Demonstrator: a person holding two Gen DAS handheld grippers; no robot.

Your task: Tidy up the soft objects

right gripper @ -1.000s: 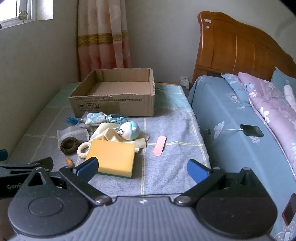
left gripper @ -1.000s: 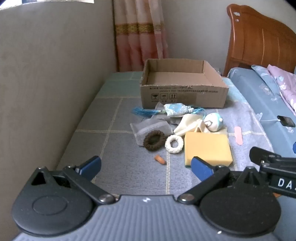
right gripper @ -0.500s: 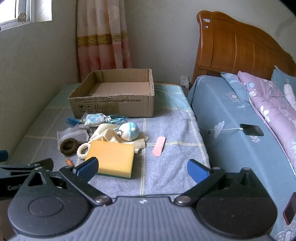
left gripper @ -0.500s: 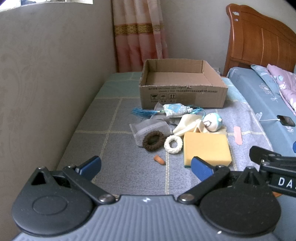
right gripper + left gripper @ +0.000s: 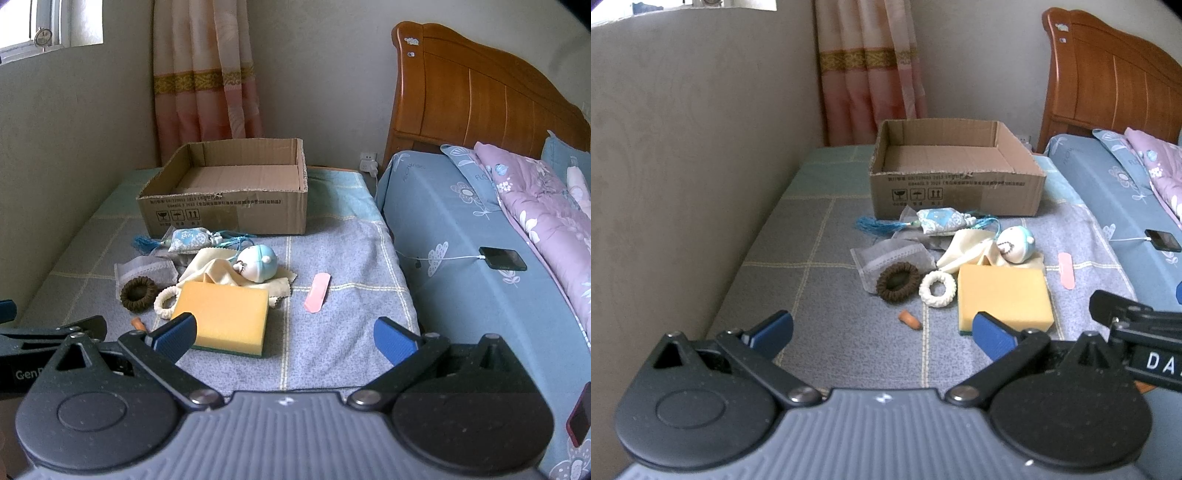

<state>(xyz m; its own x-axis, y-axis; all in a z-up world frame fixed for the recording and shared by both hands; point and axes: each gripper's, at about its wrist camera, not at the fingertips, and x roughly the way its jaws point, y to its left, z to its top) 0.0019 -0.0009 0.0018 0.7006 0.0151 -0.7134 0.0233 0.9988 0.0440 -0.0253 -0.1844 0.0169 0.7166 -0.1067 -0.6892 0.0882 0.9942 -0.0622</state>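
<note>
Matt corrugated cardboard box (image 5: 955, 177), porous foam sponge (image 5: 225, 315), woven checked cloth cover (image 5: 332, 332), glossy varnished wooden headboard (image 5: 472, 96).

Cardboard box (image 5: 955, 195), front wall: line of small black print, too small to read; below it three handling symbols, rightmost up-arrows, others unclear.
Right gripper body at right edge of left wrist view: white letters "DA", cut off.
Left gripper body at left edge of right wrist view: "Gen", cut off.
</note>
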